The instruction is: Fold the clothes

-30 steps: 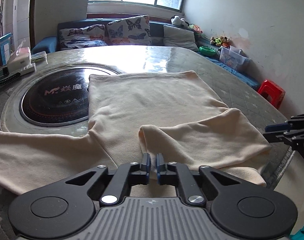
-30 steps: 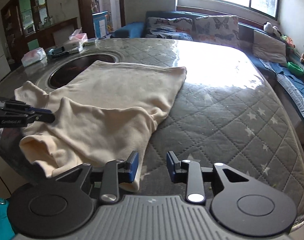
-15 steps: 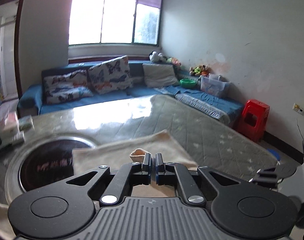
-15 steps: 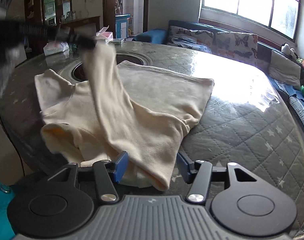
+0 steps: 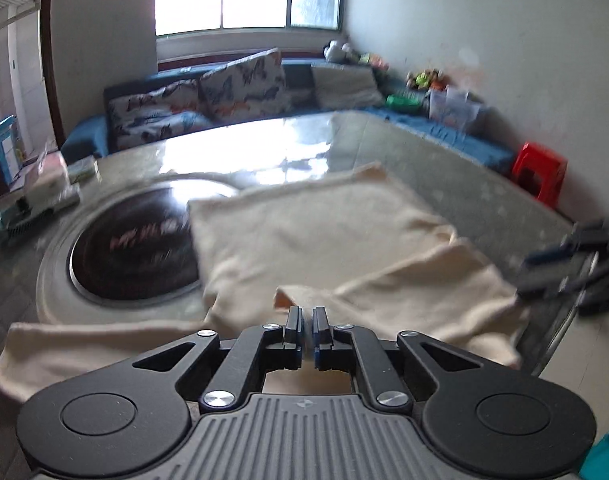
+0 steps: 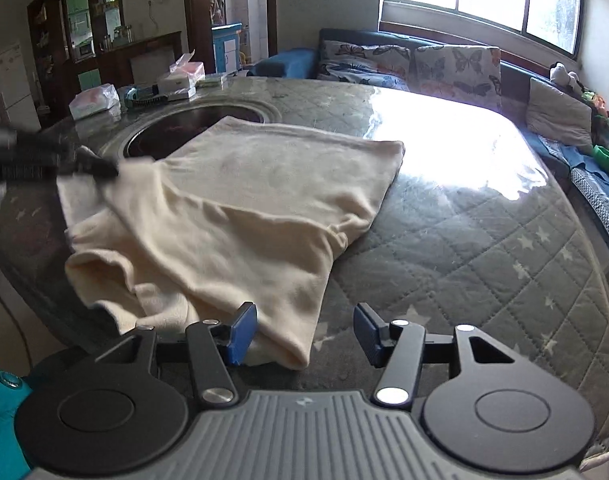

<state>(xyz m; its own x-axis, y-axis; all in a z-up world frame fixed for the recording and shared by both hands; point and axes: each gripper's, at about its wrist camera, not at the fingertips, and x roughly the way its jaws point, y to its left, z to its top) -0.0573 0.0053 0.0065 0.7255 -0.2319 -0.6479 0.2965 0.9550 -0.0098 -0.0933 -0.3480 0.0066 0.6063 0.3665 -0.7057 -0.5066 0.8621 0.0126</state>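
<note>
A cream long-sleeved top [image 6: 264, 184] lies spread on the quilted table [image 6: 484, 248], one sleeve folded across its body; it also shows in the left wrist view [image 5: 324, 240]. My left gripper [image 5: 307, 314] is shut on the sleeve's cuff [image 5: 290, 298], low over the top's near edge. In the right wrist view it shows blurred at the left [image 6: 100, 168], with cloth in it. My right gripper [image 6: 304, 326] is open, its fingers on either side of the top's folded corner [image 6: 292, 348] at the table's near edge.
A round dark hotplate [image 5: 136, 248] is set in the table left of the top. Tissue boxes and small items [image 6: 176, 80] sit at the table's far left. A sofa with cushions [image 6: 424, 60] runs behind. A red stool [image 5: 538, 176] stands at the right.
My left gripper rose high with the sleeve cuff, then came back down towards the top. My right gripper has opened wider and moved up to the folded corner.
</note>
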